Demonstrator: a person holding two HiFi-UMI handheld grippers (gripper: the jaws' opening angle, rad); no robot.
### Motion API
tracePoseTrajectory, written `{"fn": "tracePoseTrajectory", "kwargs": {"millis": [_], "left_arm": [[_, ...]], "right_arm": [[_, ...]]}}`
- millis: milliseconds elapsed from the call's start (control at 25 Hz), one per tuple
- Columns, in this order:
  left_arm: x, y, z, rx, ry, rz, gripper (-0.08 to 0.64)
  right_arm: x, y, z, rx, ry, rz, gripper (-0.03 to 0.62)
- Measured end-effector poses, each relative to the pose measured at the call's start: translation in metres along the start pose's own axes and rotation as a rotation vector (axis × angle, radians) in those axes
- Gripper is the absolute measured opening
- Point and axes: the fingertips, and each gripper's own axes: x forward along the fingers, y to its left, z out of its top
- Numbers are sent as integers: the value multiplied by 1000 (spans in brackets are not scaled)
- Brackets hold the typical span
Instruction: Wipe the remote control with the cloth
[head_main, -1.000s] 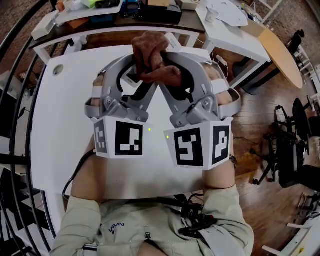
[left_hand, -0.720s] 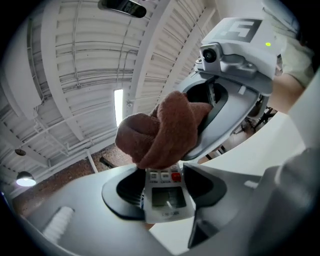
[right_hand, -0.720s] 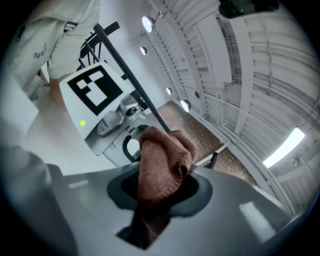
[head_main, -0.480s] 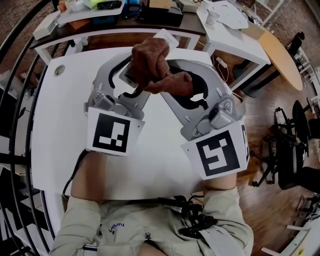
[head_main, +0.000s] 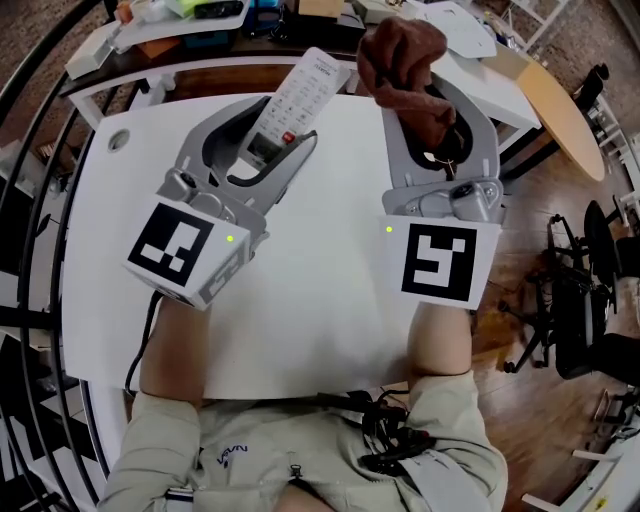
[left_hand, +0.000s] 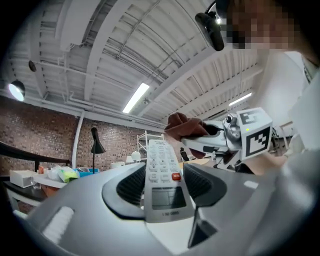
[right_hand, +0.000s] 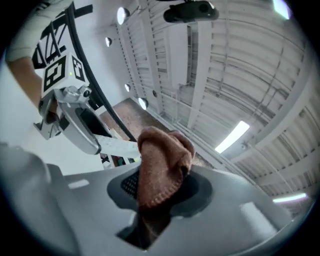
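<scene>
My left gripper (head_main: 268, 132) is shut on a white remote control (head_main: 296, 98), gripping its display end; the buttons face up and the far end points away over the white table (head_main: 110, 270). In the left gripper view the remote (left_hand: 162, 175) stands between the jaws of my left gripper (left_hand: 162, 190). To the right, my right gripper (head_main: 432, 100) is shut on a bunched brown cloth (head_main: 402, 58), apart from the remote. The right gripper view shows the cloth (right_hand: 162, 167) filling its jaws, with the remote (right_hand: 117, 146) to the left.
Cluttered side tables (head_main: 190, 20) stand behind the white table, and another white table (head_main: 450, 55) sits at the back right. A round wooden tabletop (head_main: 565, 105) and a black chair (head_main: 575, 300) are at the right. Dark railing bars (head_main: 30, 200) run along the left.
The cloth has come off the remote: my right gripper carried it up and to the right. My left gripper rolled, so the remote's button face now shows.
</scene>
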Motion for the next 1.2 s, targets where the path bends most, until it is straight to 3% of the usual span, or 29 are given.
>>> {"fn": "tracePoseTrajectory", "kwargs": {"millis": [200, 560, 920, 1200], "left_arm": [[-4, 5, 3, -100, -37, -25, 244], [-7, 10, 6, -117, -54, -13, 244], [-15, 25, 13, -169, -86, 19, 244], [-15, 21, 13, -179, -85, -15, 244]], "right_arm": [[6, 9, -8, 14, 23, 47, 107], [6, 40, 4, -16, 3, 178, 106], [-7, 81, 19, -33, -36, 416, 106], [-22, 94, 20, -13, -71, 587, 106]]}}
